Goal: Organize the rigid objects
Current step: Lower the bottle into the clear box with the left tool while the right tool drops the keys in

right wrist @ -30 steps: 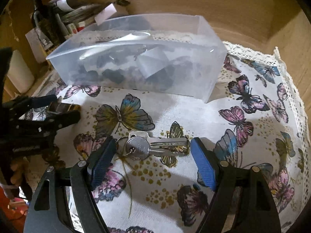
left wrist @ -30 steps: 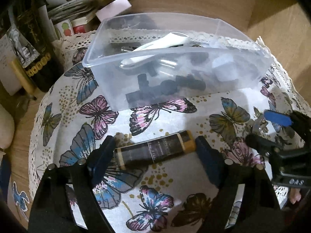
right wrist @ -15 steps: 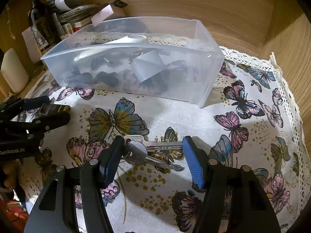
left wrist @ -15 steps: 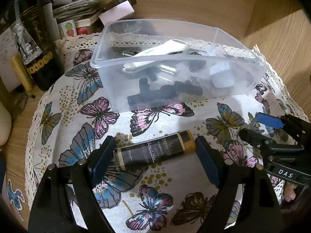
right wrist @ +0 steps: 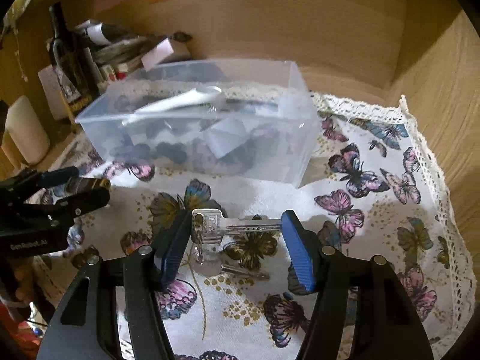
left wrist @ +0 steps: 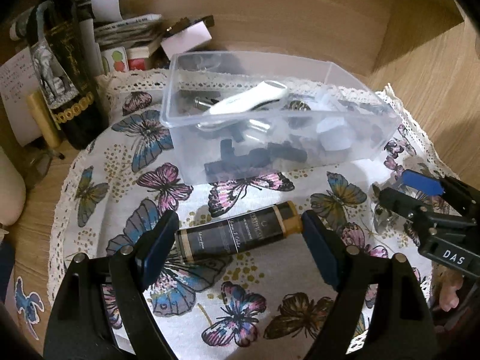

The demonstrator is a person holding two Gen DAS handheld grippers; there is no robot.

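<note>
My left gripper (left wrist: 237,237) is shut on a dark tube with a gold cap (left wrist: 237,234), held end to end just above the butterfly cloth. My right gripper (right wrist: 232,240) is shut on a silver key (right wrist: 228,228), lifted off the cloth, with a second key (right wrist: 234,268) hanging below on the ring. A clear plastic bin (left wrist: 270,120) holding a white device (left wrist: 249,102) and several dark parts sits behind both grippers; it also shows in the right wrist view (right wrist: 204,126). The right gripper shows at the right of the left wrist view (left wrist: 405,192).
A dark wine bottle (left wrist: 63,69), papers and small boxes (left wrist: 135,39) crowd the back left. A white candle (right wrist: 27,129) stands at far left. Wooden walls (right wrist: 435,90) close in the back and right. The butterfly cloth (right wrist: 375,210) covers the surface.
My right gripper has closed on the keys and lifted them off the cloth. My left gripper has closed on the tube and risen slightly.
</note>
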